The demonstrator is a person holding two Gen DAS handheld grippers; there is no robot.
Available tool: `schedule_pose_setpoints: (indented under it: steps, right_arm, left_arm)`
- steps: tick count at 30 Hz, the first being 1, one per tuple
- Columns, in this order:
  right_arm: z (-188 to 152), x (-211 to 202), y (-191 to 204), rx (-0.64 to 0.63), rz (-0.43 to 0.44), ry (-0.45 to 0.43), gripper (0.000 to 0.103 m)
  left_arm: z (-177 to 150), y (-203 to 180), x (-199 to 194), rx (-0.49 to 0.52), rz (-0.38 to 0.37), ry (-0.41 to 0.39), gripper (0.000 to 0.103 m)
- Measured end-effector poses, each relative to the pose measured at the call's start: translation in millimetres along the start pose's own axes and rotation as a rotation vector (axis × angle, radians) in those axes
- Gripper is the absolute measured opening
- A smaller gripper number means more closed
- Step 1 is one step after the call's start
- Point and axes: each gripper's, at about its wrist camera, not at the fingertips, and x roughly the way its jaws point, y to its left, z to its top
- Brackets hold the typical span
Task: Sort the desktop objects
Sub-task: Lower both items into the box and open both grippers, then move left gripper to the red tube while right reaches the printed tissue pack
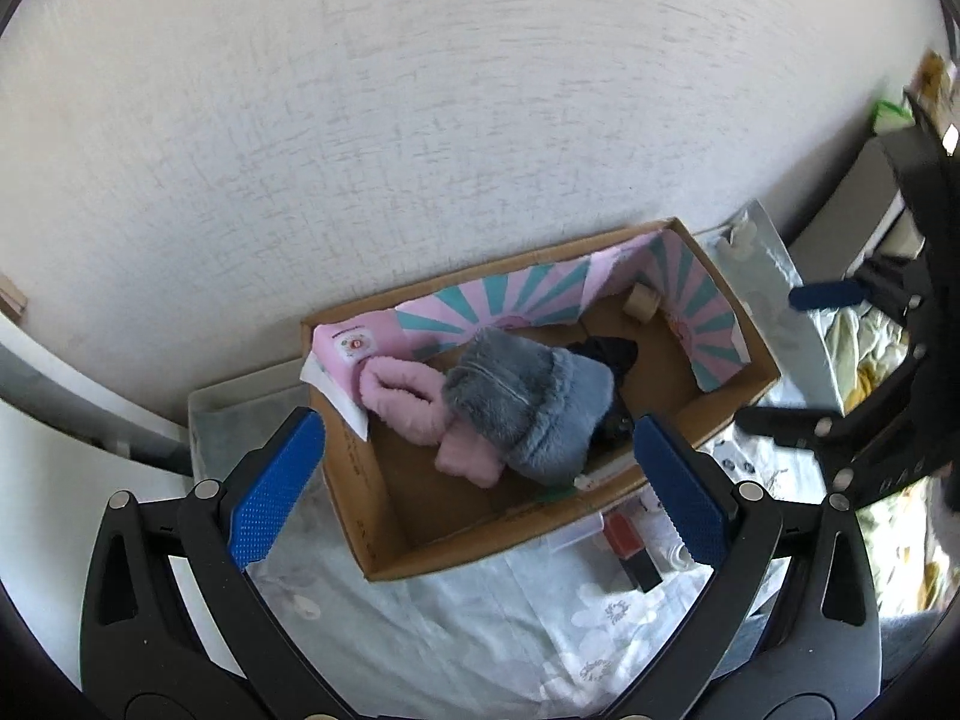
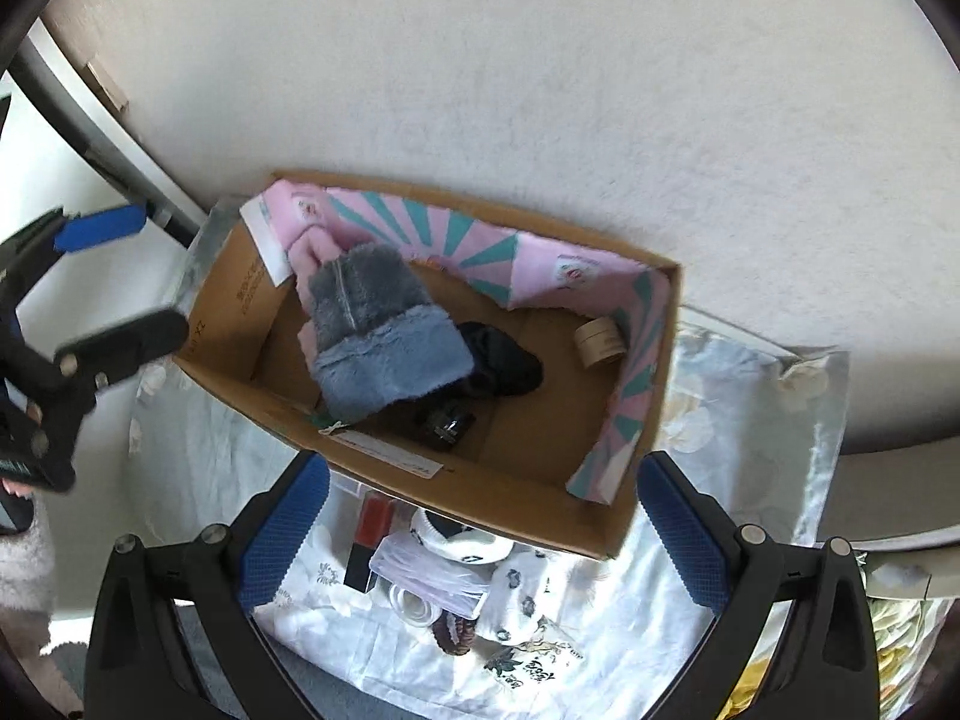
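A cardboard box [image 1: 390, 516] [image 2: 624, 522] stands against the wall on a pale floral cloth. Inside lie a fluffy grey-blue item [image 1: 528, 408] [image 2: 384, 336], a pink fluffy item [image 1: 402, 396] [image 2: 315, 252], a dark cloth [image 1: 606, 354] [image 2: 504, 360], a small tape roll [image 1: 641, 300] [image 2: 600, 339] and a pink-and-teal folded sheet [image 1: 510, 300] [image 2: 480, 240]. My left gripper [image 1: 480, 492] hangs open above the box's near edge, holding nothing. My right gripper [image 2: 480, 540] is open too, over small items in front of the box: a red-and-black block [image 2: 369, 531] [image 1: 630, 546], a clear case [image 2: 432, 576], a patterned sock [image 2: 462, 543].
The textured white wall [image 1: 420, 120] rises right behind the box. A silver bag [image 1: 774, 312] [image 2: 804, 396] leans at the box's right side. Each gripper shows at the edge of the other's view. A fluffy sleeve [image 2: 24, 564] shows at the left edge.
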Motion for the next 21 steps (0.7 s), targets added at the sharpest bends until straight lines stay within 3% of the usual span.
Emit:
schedule_pose_setpoints:
  steps: [9, 21]
  right_arm:
    - [-22.3, -27.5, -9.0, -0.007, -0.029, -0.068, 0.102]
    - [-85.2, -16.3, -42.0, 0.038, -0.01, -0.032, 0.102]
  left_arm:
    - [-17.8, -8.4, -15.4, -0.001, 0.006, -0.012, 0.103]
    - [-59.1, -8.7, -16.9, -0.066, -0.026, 0.003, 0.103]
